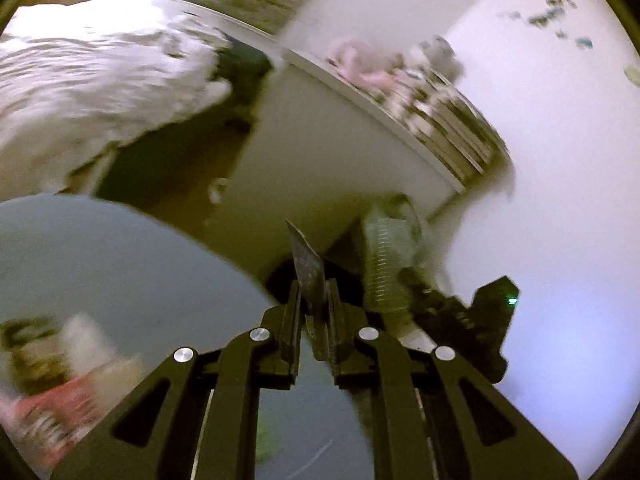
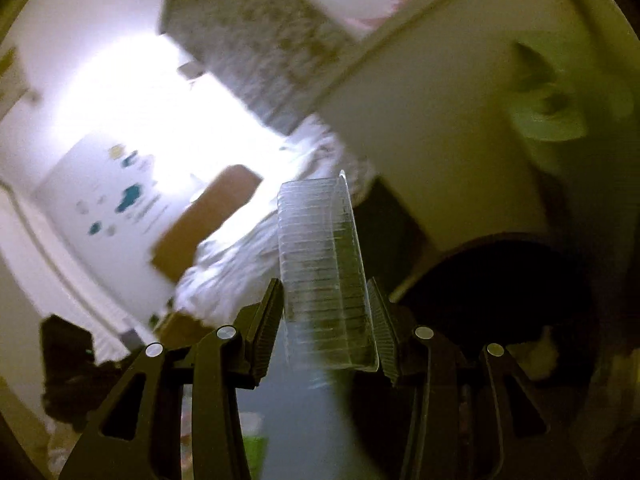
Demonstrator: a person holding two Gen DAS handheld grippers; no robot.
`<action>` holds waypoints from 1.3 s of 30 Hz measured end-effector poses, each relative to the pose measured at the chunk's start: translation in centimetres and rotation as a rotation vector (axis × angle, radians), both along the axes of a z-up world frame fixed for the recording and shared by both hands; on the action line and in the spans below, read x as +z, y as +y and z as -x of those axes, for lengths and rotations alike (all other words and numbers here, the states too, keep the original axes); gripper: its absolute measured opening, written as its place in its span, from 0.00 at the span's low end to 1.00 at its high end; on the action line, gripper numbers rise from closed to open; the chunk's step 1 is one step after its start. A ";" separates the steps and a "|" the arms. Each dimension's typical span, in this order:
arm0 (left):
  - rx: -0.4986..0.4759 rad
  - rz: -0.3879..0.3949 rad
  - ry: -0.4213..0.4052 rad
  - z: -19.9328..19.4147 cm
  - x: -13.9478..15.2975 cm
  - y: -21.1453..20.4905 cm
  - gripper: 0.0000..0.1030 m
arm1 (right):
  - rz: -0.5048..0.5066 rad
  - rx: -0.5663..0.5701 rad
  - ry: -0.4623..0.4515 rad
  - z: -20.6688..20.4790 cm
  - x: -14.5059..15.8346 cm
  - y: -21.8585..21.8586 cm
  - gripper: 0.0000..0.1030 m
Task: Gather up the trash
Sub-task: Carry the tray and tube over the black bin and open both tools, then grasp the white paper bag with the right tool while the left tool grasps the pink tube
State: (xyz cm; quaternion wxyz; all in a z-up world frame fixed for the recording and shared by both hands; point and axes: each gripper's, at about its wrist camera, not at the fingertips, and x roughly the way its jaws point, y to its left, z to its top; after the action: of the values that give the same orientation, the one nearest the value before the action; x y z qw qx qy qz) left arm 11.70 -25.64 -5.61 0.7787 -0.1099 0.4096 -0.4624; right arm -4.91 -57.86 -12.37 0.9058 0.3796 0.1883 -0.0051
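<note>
Two pieces of trash are in hand at this moment, one in each gripper. The left gripper (image 1: 314, 312) has its jaws nearly together, clamped on a thin flat scrap (image 1: 307, 264) that stands up edgewise from between the pads; it looks like a stiff grey sliver of card or foil, though blur keeps me from naming it. Just to the right of those jaws, in the left wrist view, the other tool appears with its load. The right gripper (image 2: 326, 316) is closed on a clear ribbed plastic cup (image 2: 320, 264), the fingers pressing its two sides, the cup lying along the fingers with its rim pointing away from the camera. Beyond and to the right of the cup gapes a dark round opening (image 2: 492, 304), which I judge to be the mouth of a bin or bag, so both loads seem to be on their way to be dropped. Below and left of the left gripper, on a grey round surface (image 1: 120, 264), a blurred heap of pink and white litter (image 1: 60, 392) lies uncollected, so I judge the task only partly done. No brand, label or writing can be read: both views are smeared, and the blue marks on the white wall (image 2: 128, 196) are mere blots.
</note>
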 end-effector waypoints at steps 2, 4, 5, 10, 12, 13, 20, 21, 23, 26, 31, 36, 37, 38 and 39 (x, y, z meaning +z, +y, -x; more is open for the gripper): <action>-0.054 -0.018 -0.005 -0.4 -0.5 -3.5 0.12 | -0.004 -0.044 0.040 -0.1 -1.5 -1.9 0.42; -0.103 -0.037 -0.002 -0.7 -1.3 -6.6 0.12 | -0.007 -0.071 0.072 -0.3 -2.8 -3.1 0.42; -0.122 -0.051 -0.003 -0.8 -1.6 -7.9 0.12 | -0.016 -0.083 0.086 -0.4 -3.4 -3.6 0.42; -0.177 -0.103 0.017 -1.2 -4.1 -12.3 0.12 | -0.018 -0.100 0.141 -1.1 -5.4 -4.7 0.42; -0.192 -0.126 0.024 -1.3 -4.8 -13.6 0.12 | -0.018 -0.099 0.153 -0.9 -6.0 -5.0 0.42; -0.196 -0.132 0.027 -1.3 -5.1 -14.0 0.12 | -0.019 -0.099 0.158 -0.9 -6.3 -5.2 0.42; -0.207 -0.207 0.011 -1.1 -5.8 -16.5 0.58 | -0.091 -0.155 0.168 -0.3 -7.6 -6.4 0.70; -0.194 -0.207 -0.008 -0.9 -5.6 -16.4 0.81 | -0.098 -0.168 0.161 0.1 -7.5 -6.4 0.71; -0.168 -0.196 -0.072 -0.1 -4.7 -15.8 0.89 | -0.110 -0.175 0.150 0.3 -7.5 -6.6 0.72; -0.169 -0.191 -0.090 0.6 -3.7 -14.8 0.89 | -0.101 -0.173 0.157 -0.1 -7.8 -6.3 0.72; -0.156 -0.144 -0.122 2.3 -1.3 -10.8 0.89 | -0.068 -0.155 0.168 -1.2 -7.3 -5.3 0.72; -0.155 -0.155 -0.154 3.6 0.6 -3.8 0.89 | -0.018 -0.108 0.176 -1.9 -7.0 -3.3 0.72; -0.150 -0.172 -0.171 3.9 0.9 -1.7 0.89 | -0.003 -0.085 0.179 -2.1 -7.0 -2.3 0.72; -0.141 -0.189 -0.192 4.1 1.1 0.2 0.89 | 0.011 -0.064 0.179 -2.1 -6.8 -1.4 0.72; -0.121 -0.220 -0.221 4.4 1.1 2.7 0.89 | 0.023 -0.048 0.178 -2.1 -6.6 -0.8 0.72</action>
State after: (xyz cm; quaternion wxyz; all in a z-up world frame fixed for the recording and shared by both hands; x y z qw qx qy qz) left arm 7.32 -22.89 -4.51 0.7971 0.0522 0.3755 -0.4700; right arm -2.80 -58.62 -18.98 0.8894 0.3718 0.2586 -0.0627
